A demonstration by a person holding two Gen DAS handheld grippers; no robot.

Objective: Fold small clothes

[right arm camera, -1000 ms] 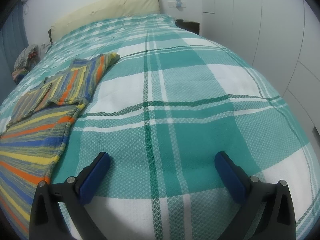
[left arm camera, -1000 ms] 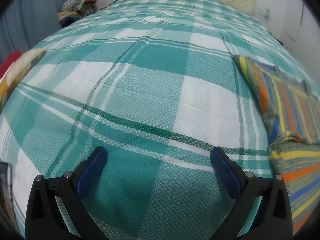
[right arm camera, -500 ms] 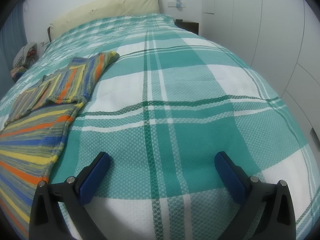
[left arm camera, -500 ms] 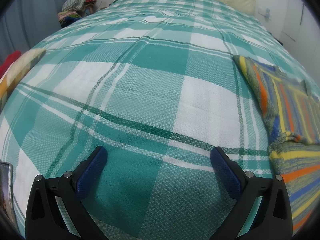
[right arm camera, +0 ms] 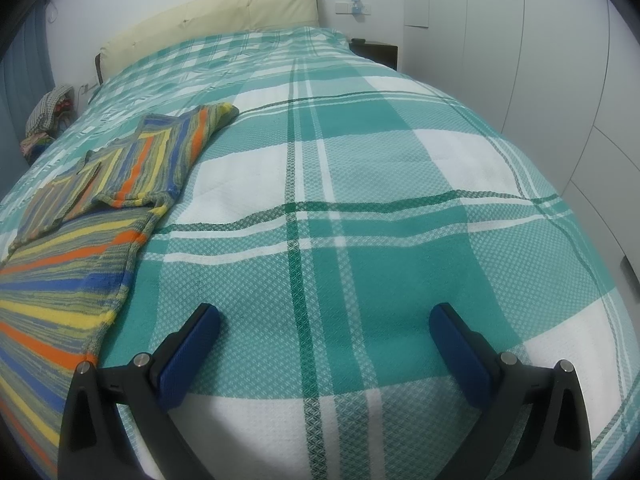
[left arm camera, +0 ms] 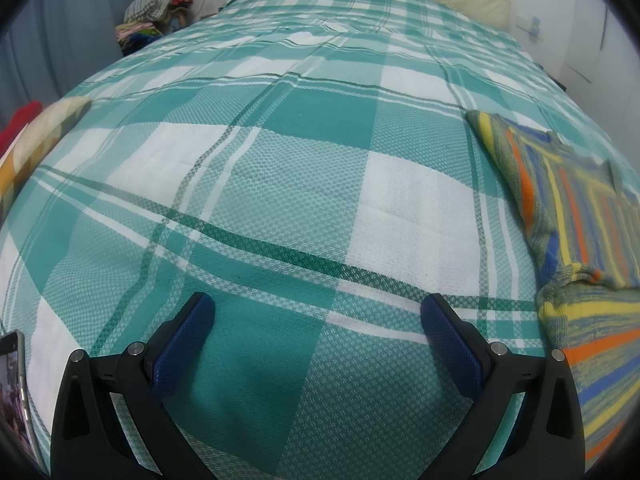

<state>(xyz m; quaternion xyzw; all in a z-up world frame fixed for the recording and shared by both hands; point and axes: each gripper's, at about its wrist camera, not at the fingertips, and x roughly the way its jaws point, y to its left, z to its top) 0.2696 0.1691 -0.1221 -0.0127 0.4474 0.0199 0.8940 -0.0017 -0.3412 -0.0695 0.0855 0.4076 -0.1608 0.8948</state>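
A striped knit garment [left arm camera: 576, 216] in orange, yellow, blue and grey lies flat on the green-and-white plaid bedspread [left arm camera: 280, 184]. In the left wrist view it fills the right edge, to the right of my left gripper [left arm camera: 318, 308], which is open over bare bedspread. The right wrist view shows the same garment [right arm camera: 112, 184] at the left, with a sleeve reaching toward the headboard. There my right gripper [right arm camera: 324, 316] is open too, to the right of the garment's hem, nothing between its fingers.
A cream headboard [right arm camera: 208, 16] closes the far end of the bed. A pile of clothes [left arm camera: 160, 4] sits beyond the bed's far left corner. White wardrobe doors [right arm camera: 540, 60] line the right side. A phone [left arm camera: 14, 392] lies at the bed's near left edge, a pillow [left arm camera: 36, 148] beyond it.
The right wrist view has shifted slightly, so the garment sits a little further left and lower in it. The left gripper has barely moved. Both grippers stay open.
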